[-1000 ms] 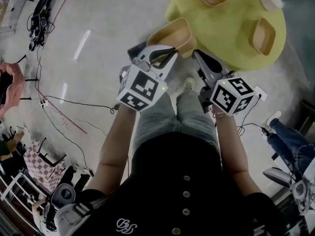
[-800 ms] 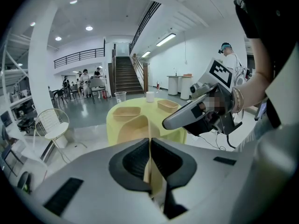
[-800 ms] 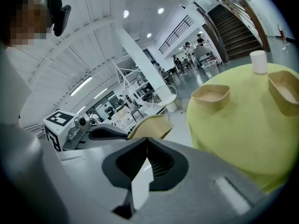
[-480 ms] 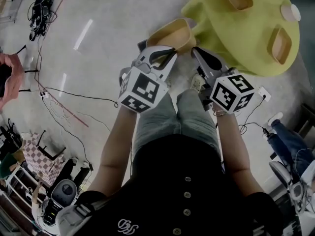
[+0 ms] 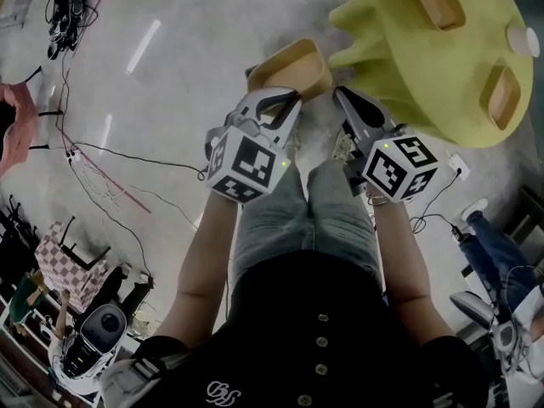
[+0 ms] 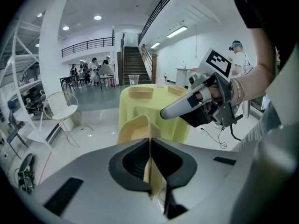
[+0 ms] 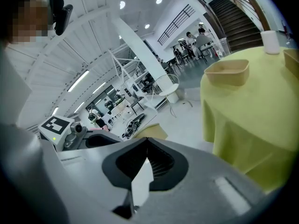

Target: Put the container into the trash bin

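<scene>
Left gripper point(image 6: 150, 146): jaws closed tight on thin wall of beige container point(image 6: 134, 127). Container at upper centre of head view, just beside table point(image 5: 408, 66) with yellow cloth. Right gripper point(image 7: 145, 148): jaws together, tip near container's right side.

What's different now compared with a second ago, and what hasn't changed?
The yellow table has slid toward the head view's upper right, so the person is moving away from it, and the container now hangs over bare floor. Unchanged: the left gripper shut on the container, the right gripper shut and empty beside it.
</scene>
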Demonstrator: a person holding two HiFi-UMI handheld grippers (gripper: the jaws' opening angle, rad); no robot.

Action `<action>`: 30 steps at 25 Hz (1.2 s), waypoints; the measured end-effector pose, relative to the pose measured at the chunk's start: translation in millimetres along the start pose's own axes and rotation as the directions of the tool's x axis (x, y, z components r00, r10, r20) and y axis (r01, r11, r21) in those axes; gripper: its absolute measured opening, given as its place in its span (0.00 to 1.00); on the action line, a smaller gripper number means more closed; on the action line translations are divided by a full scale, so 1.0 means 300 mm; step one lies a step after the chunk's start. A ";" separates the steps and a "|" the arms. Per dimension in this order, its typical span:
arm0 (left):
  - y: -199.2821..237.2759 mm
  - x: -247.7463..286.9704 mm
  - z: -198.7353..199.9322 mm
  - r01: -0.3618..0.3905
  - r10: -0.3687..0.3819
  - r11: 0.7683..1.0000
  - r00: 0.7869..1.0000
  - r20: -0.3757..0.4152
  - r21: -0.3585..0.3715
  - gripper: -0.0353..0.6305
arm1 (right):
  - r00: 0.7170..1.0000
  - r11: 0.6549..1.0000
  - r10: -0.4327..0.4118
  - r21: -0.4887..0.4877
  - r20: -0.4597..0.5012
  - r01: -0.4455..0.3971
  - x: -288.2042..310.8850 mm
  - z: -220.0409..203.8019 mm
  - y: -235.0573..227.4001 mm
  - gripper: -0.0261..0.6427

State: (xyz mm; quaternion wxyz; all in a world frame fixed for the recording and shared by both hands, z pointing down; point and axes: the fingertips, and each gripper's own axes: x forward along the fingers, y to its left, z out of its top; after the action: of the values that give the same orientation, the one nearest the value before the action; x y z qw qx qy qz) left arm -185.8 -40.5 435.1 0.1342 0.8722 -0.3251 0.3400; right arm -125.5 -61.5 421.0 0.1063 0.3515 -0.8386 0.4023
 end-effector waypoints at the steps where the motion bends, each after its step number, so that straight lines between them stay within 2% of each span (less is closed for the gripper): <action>1: 0.001 0.004 -0.010 -0.001 0.001 1.000 1.000 0.002 -0.011 0.09 | 1.000 1.000 0.000 0.002 -0.003 0.000 0.008 -0.007 -0.005 0.05; 4: 0.008 0.032 -0.046 0.002 -0.001 0.999 1.000 0.003 -0.040 0.09 | 1.000 1.000 0.002 -0.002 -0.024 -0.002 0.043 -0.040 -0.030 0.05; 9: 0.003 0.081 -0.110 0.018 -0.015 0.990 1.000 0.019 -0.143 0.09 | 0.998 1.000 0.001 0.012 -0.069 0.000 0.086 -0.137 -0.096 0.05; 11: -0.001 0.098 -0.142 0.021 -0.019 0.987 1.000 0.013 -0.162 0.09 | 0.996 1.000 0.001 0.018 -0.086 0.001 0.099 -0.168 -0.115 0.05; 22: -0.028 0.211 -0.310 0.034 -0.050 0.982 0.995 -0.087 -0.186 0.09 | 0.981 0.999 0.035 0.023 -0.189 -0.031 0.179 -0.311 -0.172 0.05; 27: -0.007 0.265 -0.394 0.039 -0.056 0.989 0.991 -0.118 -0.145 0.09 | 0.976 0.999 0.030 0.034 -0.215 -0.023 0.221 -0.380 -0.192 0.05; 30: 0.000 0.307 -0.439 0.054 -0.073 0.988 0.989 -0.132 -0.144 0.09 | 0.972 0.999 0.021 0.046 -0.234 -0.011 0.243 -0.421 -0.222 0.05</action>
State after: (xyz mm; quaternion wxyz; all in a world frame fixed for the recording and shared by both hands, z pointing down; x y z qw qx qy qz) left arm -200.9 -24.4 594.4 0.2277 0.8453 -0.3100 0.3709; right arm -147.0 -32.2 577.3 0.1935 0.2970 -0.8139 0.4603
